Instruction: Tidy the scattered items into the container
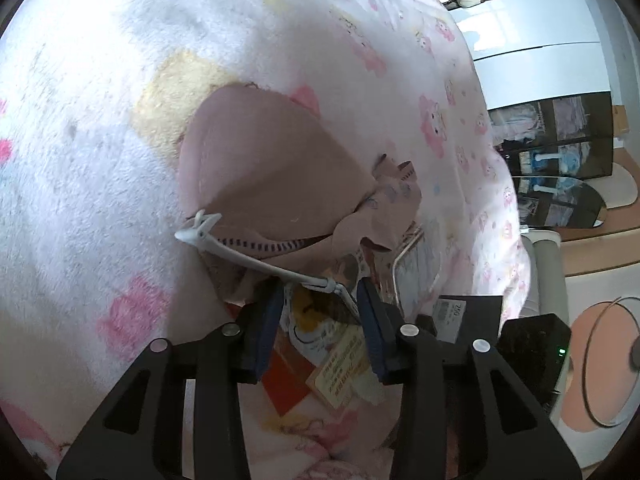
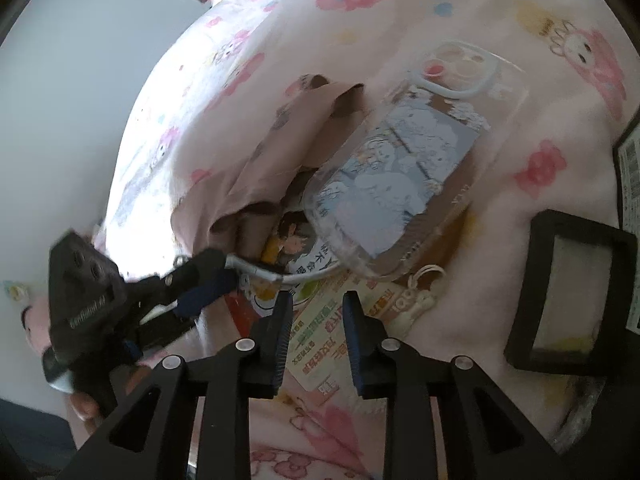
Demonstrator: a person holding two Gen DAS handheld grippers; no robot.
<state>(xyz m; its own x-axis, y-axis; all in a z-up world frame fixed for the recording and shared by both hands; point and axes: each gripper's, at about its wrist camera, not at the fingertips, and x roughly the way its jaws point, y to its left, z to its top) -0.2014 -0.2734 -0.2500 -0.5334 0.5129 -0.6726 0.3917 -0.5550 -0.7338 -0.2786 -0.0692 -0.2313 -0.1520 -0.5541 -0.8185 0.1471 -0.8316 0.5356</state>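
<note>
— Over the pink cartoon-print blanket point(image 1: 100, 128), from the left wrist view, we see our left gripper point(image 1: 320, 300) with its jaws spread; a slim white hair clip point(image 1: 256, 258) lies across the gap, and we cannot tell whether either pad touches it. It rests on a dusty-pink cloth pouch point(image 1: 260, 160), likely our container, its mouth facing the gripper.

— And the printed paper cards point(image 1: 320, 352) beneath?

— Heaped at the pouch's opening, probably so they slide in easily.

— From the right wrist view, our right gripper point(image 2: 316, 304) hovers jaws apart, pinching nothing, over the printed leaflet point(image 2: 320, 328). Just beyond lies a clear plastic phone case with a blue cartoon card point(image 2: 400, 184), its near end overlapping the cards. A black rectangular frame point(image 2: 572, 292) sits apart at the right.

— So the scattered things still lie outside?

— We judge so; the pouch looks mostly unfilled.
</note>
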